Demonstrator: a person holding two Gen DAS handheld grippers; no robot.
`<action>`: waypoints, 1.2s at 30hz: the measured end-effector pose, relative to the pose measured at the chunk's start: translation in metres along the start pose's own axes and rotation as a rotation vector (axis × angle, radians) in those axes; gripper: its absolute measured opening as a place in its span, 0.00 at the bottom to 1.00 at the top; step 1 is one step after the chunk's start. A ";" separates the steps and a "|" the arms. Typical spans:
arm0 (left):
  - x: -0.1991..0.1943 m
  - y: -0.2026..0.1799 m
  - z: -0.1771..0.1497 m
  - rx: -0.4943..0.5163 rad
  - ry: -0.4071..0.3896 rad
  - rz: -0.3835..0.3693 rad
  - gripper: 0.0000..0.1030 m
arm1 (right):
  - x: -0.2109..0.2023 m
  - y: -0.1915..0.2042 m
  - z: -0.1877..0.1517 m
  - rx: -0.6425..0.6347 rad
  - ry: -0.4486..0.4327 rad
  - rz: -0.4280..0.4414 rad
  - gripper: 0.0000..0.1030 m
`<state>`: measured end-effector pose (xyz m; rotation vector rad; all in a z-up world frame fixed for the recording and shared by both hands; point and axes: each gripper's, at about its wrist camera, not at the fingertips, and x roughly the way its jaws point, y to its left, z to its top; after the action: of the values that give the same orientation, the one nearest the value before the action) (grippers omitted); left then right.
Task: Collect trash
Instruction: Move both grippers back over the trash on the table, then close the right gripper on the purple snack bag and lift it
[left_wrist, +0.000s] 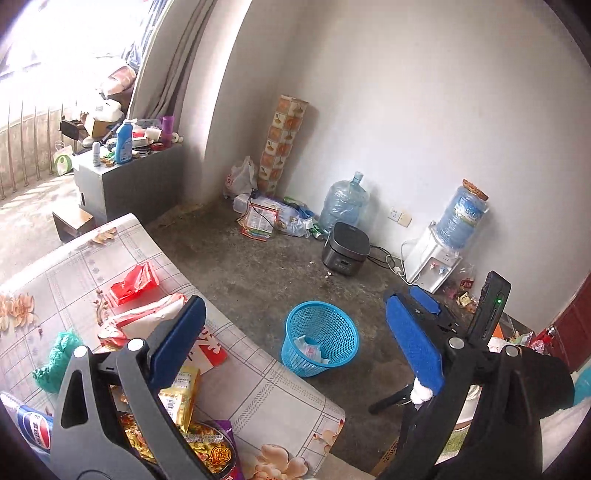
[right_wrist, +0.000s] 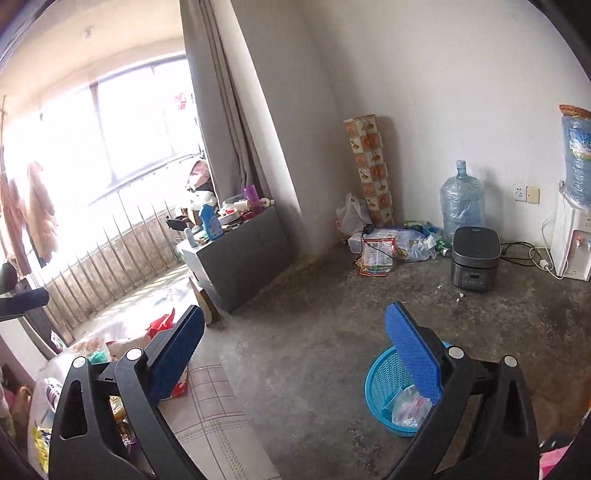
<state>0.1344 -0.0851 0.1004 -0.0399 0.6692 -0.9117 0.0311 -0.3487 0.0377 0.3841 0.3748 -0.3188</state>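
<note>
Trash wrappers (left_wrist: 147, 314) are seen at lower left in the left wrist view, strewn on the floral table (left_wrist: 258, 384), below and left of the left gripper (left_wrist: 295, 339), whose jaws are spread wide and hold nothing; no common long axis is shown. The blue basket (left_wrist: 319, 338) stands at centre, upright, mouth upward.

In the right wrist view, the right gripper (right_wrist: 295, 354) is likewise wide and empty; the basket (right_wrist: 384, 384) lies lower right, nearer it, the wrappers (right_wrist: 162, 325) lower left.

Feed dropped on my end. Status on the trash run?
Left tool open, empty. Right tool open, empty. Basket on floor, some trash in it. Wrappers on the table; path clear.
</note>
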 end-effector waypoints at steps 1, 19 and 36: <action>-0.015 0.006 -0.005 -0.004 -0.027 0.020 0.91 | -0.002 0.006 -0.002 -0.002 0.016 0.033 0.93; -0.165 0.065 -0.152 -0.112 0.013 0.249 0.91 | 0.043 0.097 -0.102 0.154 0.617 0.546 0.85; -0.153 0.103 -0.211 -0.339 0.059 0.062 0.38 | 0.090 0.156 -0.157 0.106 0.860 0.515 0.34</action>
<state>0.0272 0.1435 -0.0202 -0.2938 0.8699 -0.7341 0.1215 -0.1668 -0.0873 0.6978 1.0759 0.3580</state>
